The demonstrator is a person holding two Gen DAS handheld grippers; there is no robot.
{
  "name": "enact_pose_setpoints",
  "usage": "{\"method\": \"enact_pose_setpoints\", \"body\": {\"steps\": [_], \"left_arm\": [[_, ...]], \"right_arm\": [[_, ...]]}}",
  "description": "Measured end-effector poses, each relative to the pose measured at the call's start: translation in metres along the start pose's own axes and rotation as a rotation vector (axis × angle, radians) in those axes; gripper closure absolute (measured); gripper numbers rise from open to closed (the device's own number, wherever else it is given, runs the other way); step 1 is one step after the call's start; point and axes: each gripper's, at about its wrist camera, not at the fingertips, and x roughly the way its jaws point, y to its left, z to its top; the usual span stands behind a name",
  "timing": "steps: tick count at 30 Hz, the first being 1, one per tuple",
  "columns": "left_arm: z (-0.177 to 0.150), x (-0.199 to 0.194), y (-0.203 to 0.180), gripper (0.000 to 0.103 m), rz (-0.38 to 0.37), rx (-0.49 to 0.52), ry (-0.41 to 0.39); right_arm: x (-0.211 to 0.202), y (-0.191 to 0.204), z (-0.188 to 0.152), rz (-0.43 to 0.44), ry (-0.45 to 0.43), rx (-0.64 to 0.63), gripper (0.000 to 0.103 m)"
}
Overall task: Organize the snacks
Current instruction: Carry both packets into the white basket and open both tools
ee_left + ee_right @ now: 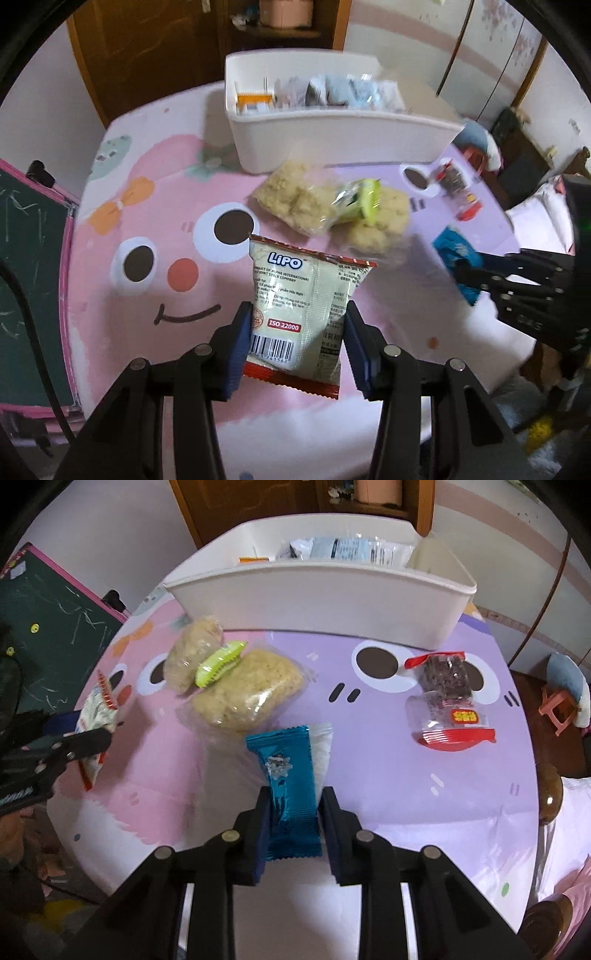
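My left gripper point(297, 328) is shut on a white Lipo snack packet point(306, 314) with red edges and holds it above the cartoon tablecloth. My right gripper point(294, 812) is shut on a blue foil snack packet point(290, 786) with a white wrapper behind it. A white bin point(332, 136) at the back of the table holds several packets; it also shows in the right wrist view point(317, 590). Two clear bags of rice crackers point(243, 690) and a small green packet point(218, 662) lie in front of the bin. A red-edged bag of dark snacks point(448, 701) lies to the right.
A green chalkboard with a pink frame point(55, 627) stands left of the table. The round table's edge point(532, 812) curves on the right, with a small pink stool point(557, 709) and floor clutter beyond. A wooden cabinet point(155, 48) stands behind the bin.
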Motion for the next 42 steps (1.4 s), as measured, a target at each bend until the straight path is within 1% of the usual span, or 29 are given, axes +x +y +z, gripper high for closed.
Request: {"method": "enact_pose_setpoints", "body": {"steps": [3,5,8,11,16,19,20,22,24,27,29,31,33,37,42], "left_arm": [[0.003,-0.026,-0.007,0.057,0.009,0.003,-0.055],[0.012,-0.047,-0.008,0.057,0.002,0.010,-0.097],[0.030,-0.070,-0.013,0.057,0.014,0.051,-0.156],[0.053,-0.095,-0.022,0.057,0.038,0.089,-0.223],[0.104,-0.136,-0.030,0.057,0.123,0.124,-0.363],[0.137,-0.160,-0.030,0.057,0.148,0.120,-0.437],[0.150,-0.167,-0.030,0.057,0.157,0.116,-0.461],[0.170,-0.176,-0.030,0.057,0.175,0.112,-0.495],[0.194,-0.179,-0.029,0.057,0.197,0.101,-0.521],[0.229,-0.173,-0.022,0.057,0.211,0.066,-0.528],[0.251,-0.159,-0.017,0.057,0.207,0.042,-0.511],[0.271,-0.137,-0.010,0.057,0.199,0.019,-0.482],[0.284,-0.112,-0.005,0.057,0.197,0.001,-0.456],[0.302,-0.069,0.000,0.057,0.186,-0.022,-0.412],[0.319,-0.023,0.004,0.057,0.184,-0.030,-0.356]], "right_arm": [[-0.015,0.002,-0.002,0.006,-0.033,-0.001,0.077],[-0.024,0.004,0.005,0.009,-0.058,-0.009,0.077],[-0.048,0.008,0.014,0.001,-0.115,-0.031,0.077],[-0.079,0.009,0.030,-0.008,-0.186,-0.056,0.077],[-0.141,0.009,0.074,-0.037,-0.338,-0.086,0.077],[-0.181,0.002,0.108,-0.075,-0.442,-0.081,0.077],[-0.188,-0.001,0.116,-0.083,-0.462,-0.077,0.077],[-0.210,-0.006,0.142,-0.107,-0.524,-0.063,0.077],[-0.220,-0.010,0.163,-0.116,-0.558,-0.047,0.077],[-0.224,-0.020,0.202,-0.091,-0.585,0.007,0.077],[-0.221,-0.028,0.225,-0.054,-0.588,0.059,0.077],[-0.210,-0.036,0.248,-0.031,-0.579,0.102,0.077],[-0.199,-0.041,0.260,-0.023,-0.562,0.124,0.077],[-0.158,-0.045,0.287,-0.026,-0.507,0.148,0.077],[-0.115,-0.046,0.301,-0.027,-0.433,0.158,0.077]]}}
